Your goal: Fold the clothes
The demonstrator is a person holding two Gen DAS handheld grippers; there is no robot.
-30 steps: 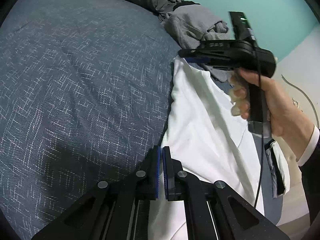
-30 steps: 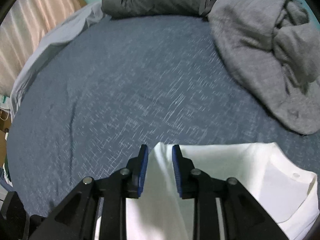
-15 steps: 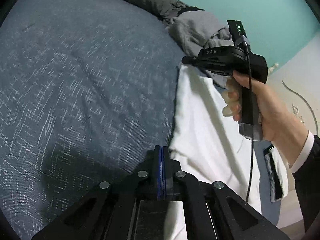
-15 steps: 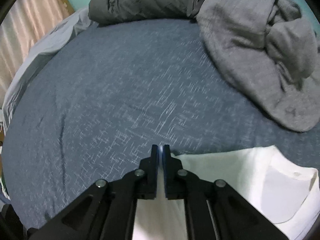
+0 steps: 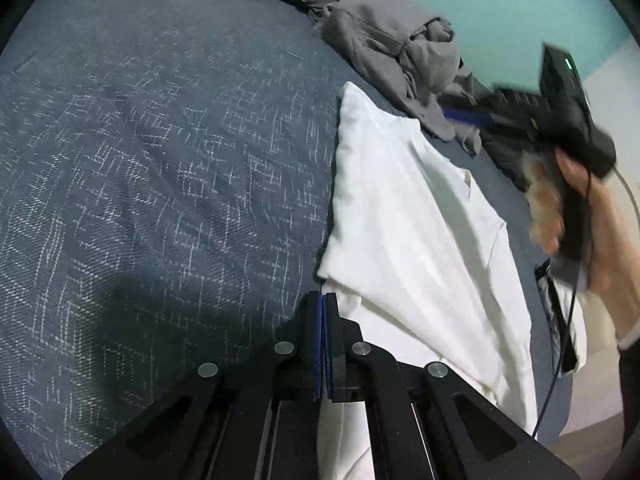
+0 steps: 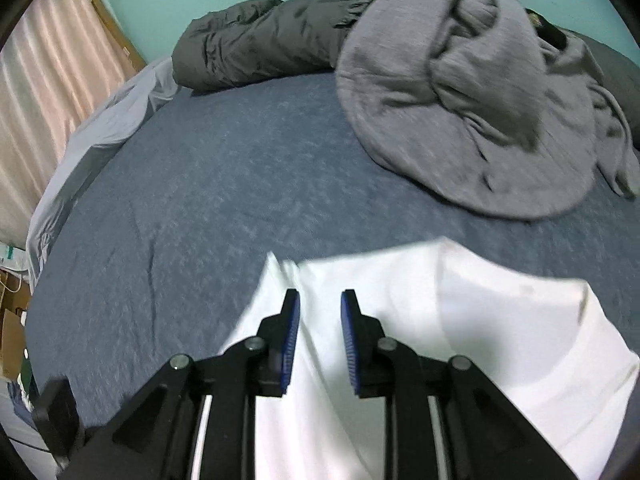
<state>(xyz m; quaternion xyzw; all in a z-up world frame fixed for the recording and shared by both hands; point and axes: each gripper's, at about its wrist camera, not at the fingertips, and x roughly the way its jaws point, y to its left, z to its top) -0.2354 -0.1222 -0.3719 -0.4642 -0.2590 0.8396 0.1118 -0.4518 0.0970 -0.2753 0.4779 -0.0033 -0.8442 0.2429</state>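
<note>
Shirt, white, lies folded lengthwise on the blue bedspread, running ahead and to the right of the left gripper. That gripper's blue pads are pressed flat together right at the cloth's near edge; whether any fabric sits between them, I cannot tell. Over on the other side, the right gripper hangs above the shirt's top end with its fingers spread apart and nothing between them but white cloth underneath. The collar opening sits off to the right of those fingers. Beyond them, a rumpled grey sweatshirt is heaped on the bedspread, a dark jacket further back. From the left wrist view, the person's hand on the right gripper's handle looks blurred
</note>
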